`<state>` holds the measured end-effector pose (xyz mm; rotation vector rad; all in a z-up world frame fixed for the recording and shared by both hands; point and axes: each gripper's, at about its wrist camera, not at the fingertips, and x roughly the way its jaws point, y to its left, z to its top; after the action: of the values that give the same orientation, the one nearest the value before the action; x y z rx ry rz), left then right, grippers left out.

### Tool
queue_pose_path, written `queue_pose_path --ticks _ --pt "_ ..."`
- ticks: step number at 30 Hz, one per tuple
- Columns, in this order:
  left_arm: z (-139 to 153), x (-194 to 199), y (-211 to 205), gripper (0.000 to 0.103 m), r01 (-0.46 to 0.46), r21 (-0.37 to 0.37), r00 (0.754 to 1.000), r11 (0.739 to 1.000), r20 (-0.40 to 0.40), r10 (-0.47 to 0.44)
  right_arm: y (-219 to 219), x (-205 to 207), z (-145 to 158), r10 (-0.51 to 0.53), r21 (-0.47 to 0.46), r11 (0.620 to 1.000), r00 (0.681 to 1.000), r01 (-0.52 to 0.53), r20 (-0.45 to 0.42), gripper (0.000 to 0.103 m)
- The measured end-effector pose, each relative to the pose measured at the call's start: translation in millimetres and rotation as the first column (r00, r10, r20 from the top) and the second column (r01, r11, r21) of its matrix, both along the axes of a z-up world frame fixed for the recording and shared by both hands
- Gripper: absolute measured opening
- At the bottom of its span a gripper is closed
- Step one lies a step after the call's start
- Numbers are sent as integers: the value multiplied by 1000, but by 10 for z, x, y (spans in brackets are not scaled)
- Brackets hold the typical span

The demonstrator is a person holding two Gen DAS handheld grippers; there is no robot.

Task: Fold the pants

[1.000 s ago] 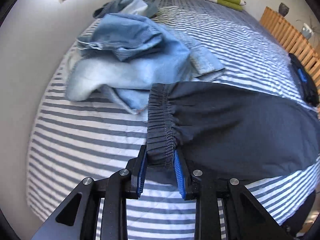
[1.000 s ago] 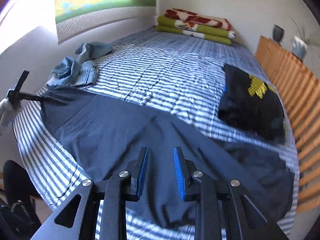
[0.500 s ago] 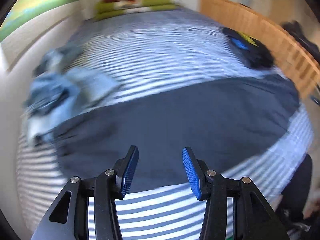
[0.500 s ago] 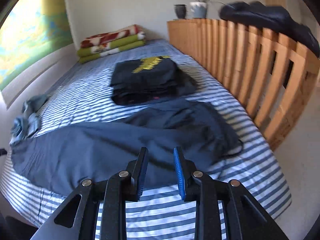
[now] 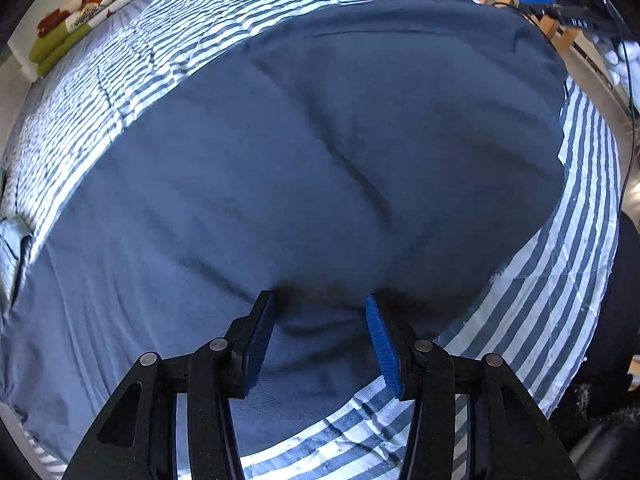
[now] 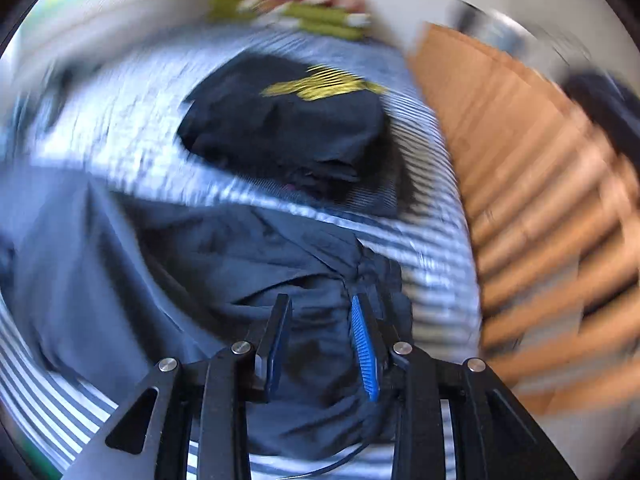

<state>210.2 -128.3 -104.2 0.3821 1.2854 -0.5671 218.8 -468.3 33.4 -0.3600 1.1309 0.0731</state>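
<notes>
The dark navy pants (image 5: 320, 152) lie spread lengthwise across the striped bed (image 5: 580, 220). My left gripper (image 5: 318, 304) points steeply down over their near edge, close to the cloth. Its jaws are opening and the blue pads pinch nothing. The right wrist view is blurred by motion. In it my right gripper (image 6: 320, 304) hangs over the crumpled end of the pants (image 6: 312, 264) near the footboard. Its jaws are opening too, a narrow gap wide, with wrinkled cloth behind them and nothing clamped.
A folded black garment (image 6: 288, 132) with a yellow mark lies on the bed beyond the pants. The wooden slatted footboard (image 6: 540, 200) runs along the right. Folded green and red blankets (image 5: 92, 4) sit at the far end. Light blue jeans (image 5: 8, 248) show at the left edge.
My left gripper let go of the elastic waistband, spread its jaws and swung along the pants to their middle. My right gripper moved toward the footboard and sank over the crumpled leg end.
</notes>
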Motion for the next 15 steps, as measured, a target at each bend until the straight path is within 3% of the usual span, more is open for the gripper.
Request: queue_pose_path --ticks 4,8,10,15 --pt "-1 44 84 60 -39 -15 999 999 -31 38 186 4 -91 220 -3 975 972 -221 -79 29" --pt "-15 64 54 61 -43 1 999 999 -29 43 317 -69 -210 371 -57 922 914 -384 -164 34" --pt "-17 72 30 62 -49 -1 998 999 -33 49 351 -78 -293 406 -125 893 894 -432 -188 35" --pt "-63 84 -9 65 -61 -5 997 998 -37 61 337 12 -462 436 -130 874 873 -468 -217 34"
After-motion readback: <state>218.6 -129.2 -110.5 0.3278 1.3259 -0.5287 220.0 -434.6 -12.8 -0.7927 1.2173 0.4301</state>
